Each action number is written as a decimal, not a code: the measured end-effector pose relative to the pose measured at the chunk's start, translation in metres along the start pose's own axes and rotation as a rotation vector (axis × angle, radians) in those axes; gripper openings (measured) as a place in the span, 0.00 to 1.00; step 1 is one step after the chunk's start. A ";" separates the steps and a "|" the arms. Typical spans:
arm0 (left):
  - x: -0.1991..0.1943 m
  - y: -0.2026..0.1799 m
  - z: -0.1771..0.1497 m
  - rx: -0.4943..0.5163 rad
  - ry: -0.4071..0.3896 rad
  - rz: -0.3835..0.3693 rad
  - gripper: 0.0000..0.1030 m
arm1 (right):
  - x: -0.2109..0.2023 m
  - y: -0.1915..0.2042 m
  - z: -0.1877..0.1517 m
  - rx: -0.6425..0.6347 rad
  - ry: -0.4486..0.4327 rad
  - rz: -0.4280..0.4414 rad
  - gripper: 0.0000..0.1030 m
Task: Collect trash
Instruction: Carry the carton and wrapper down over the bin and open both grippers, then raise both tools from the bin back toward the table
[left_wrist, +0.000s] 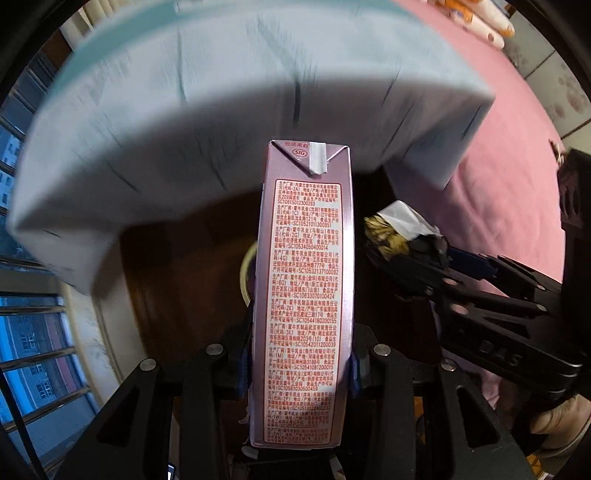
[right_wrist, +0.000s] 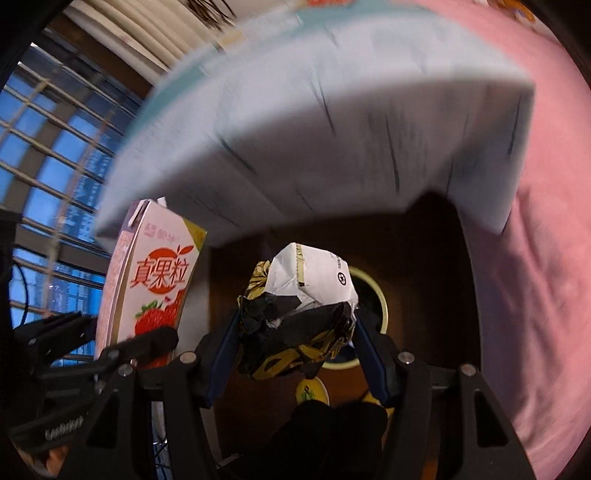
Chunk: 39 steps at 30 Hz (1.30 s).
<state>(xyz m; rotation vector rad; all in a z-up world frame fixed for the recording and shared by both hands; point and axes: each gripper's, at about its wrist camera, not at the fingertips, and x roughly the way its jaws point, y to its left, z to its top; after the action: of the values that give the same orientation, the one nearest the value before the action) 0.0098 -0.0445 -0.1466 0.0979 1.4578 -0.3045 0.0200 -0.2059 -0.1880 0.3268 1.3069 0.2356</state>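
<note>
My left gripper (left_wrist: 299, 373) is shut on a tall pink milk carton (left_wrist: 304, 295) with red print, held upright. It also shows in the right wrist view (right_wrist: 147, 288), with a strawberry picture, at the left. My right gripper (right_wrist: 299, 325) is shut on a crumpled black, yellow and white wrapper (right_wrist: 303, 306). In the left wrist view the wrapper (left_wrist: 399, 229) and the right gripper's fingers (left_wrist: 461, 280) sit at the right of the carton. A round bin with a pale yellow rim (right_wrist: 380, 306) lies below, partly hidden by the wrapper; its rim shows beside the carton (left_wrist: 245, 273).
A light blue bedsheet (left_wrist: 221, 110) hangs over a bed edge above both grippers. A pink cover (right_wrist: 535, 258) fills the right. The floor (left_wrist: 184, 277) is dark wood. A window with bars (right_wrist: 48, 166) is at the left. A small yellow lid (right_wrist: 312, 391) lies near the bin.
</note>
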 end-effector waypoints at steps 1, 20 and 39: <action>0.016 0.003 -0.003 0.002 0.014 0.001 0.36 | 0.016 -0.003 -0.004 0.013 0.013 -0.013 0.58; 0.258 0.035 -0.005 0.001 0.132 -0.020 0.40 | 0.238 -0.084 -0.048 0.193 0.166 -0.108 0.64; 0.251 0.060 0.002 -0.067 0.047 0.050 0.93 | 0.248 -0.093 -0.044 0.216 0.129 -0.094 0.71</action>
<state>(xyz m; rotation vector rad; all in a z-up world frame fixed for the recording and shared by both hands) 0.0479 -0.0239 -0.4005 0.0881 1.5086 -0.2138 0.0377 -0.2007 -0.4563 0.4374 1.4750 0.0360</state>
